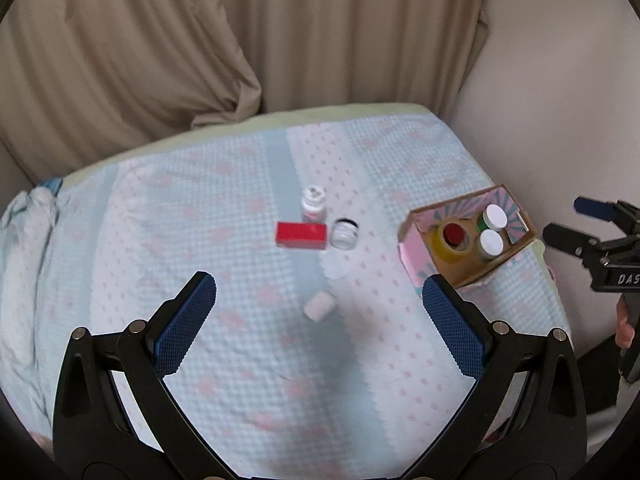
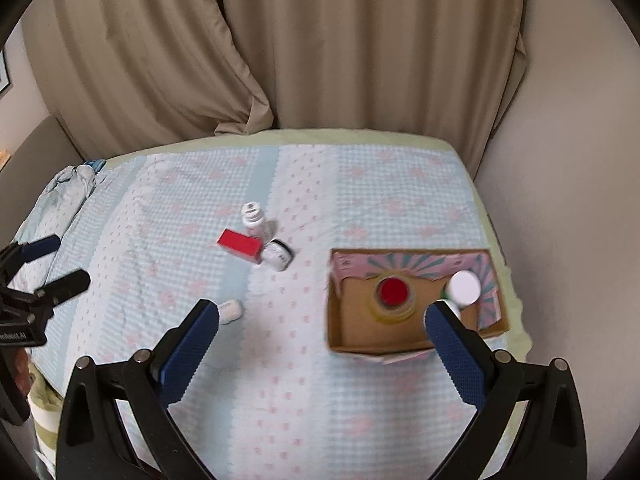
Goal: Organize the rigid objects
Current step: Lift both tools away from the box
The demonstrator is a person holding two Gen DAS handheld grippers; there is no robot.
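A red box, an upright white bottle, a small glass jar and a small white container lying on its side rest on the bedcover. A cardboard box holds a yellow tape roll with a red centre and two white-capped jars. My left gripper is open and empty above the white container. My right gripper is open and empty near the cardboard box.
The bed has a pale blue and pink patterned cover. Beige curtains hang behind it. A wall runs along the right edge. Crumpled cloth lies at the far left.
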